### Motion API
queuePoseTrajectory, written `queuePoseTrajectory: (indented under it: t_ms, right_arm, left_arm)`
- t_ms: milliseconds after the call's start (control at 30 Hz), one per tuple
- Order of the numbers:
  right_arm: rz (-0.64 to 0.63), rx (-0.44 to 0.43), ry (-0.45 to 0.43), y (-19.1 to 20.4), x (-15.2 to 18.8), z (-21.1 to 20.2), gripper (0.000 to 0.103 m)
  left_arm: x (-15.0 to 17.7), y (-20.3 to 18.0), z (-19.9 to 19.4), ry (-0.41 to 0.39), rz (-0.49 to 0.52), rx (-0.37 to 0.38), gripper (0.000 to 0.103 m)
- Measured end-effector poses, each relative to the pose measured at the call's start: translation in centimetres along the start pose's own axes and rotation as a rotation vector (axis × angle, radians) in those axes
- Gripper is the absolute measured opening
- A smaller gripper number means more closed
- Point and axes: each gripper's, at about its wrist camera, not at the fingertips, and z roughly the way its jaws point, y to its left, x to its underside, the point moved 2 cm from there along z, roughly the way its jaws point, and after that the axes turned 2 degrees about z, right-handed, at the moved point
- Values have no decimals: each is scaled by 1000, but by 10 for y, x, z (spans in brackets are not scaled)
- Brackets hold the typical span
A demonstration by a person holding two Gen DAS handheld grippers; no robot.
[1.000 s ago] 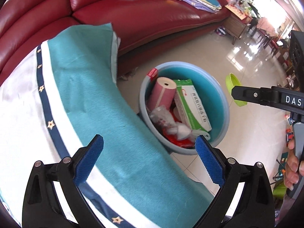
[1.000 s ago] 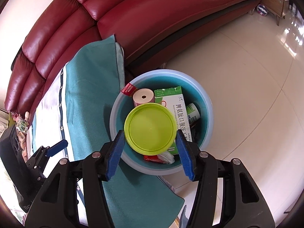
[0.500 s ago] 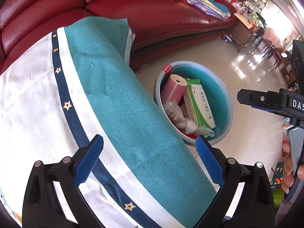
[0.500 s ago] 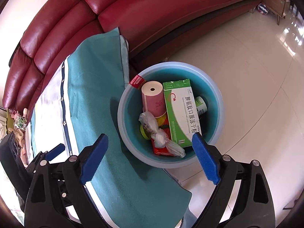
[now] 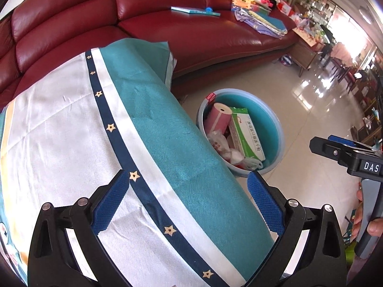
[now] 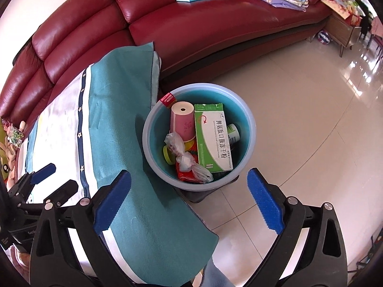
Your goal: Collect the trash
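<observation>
The trash (image 6: 203,141) sits in the blue basin (image 6: 249,129) on the floor beside the teal-and-white tablecloth (image 6: 124,143). My right gripper (image 6: 189,201) has just been opening, nothing between its jaws; my left gripper (image 5: 189,203) gapes empty over the cloth.

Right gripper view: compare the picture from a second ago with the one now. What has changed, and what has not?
The right gripper has just been opening and let go the green lid, which now lies in the blue basin beside the pink roll. Its jaws are empty. The box stayed put.
</observation>
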Motion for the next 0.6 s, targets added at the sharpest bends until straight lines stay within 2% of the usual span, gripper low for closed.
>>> queuePoseTrajectory:
  t_ms: [233,600]
  right_arm:
    - [-58,53,-41,8,25,-27,96]
    - [-75,56,-55,3,59,-46,96]
  left_arm:
    - [20,1,-28,-39,-29,-15,99]
    - [52,-10,-48,-51,-36,-26,99]
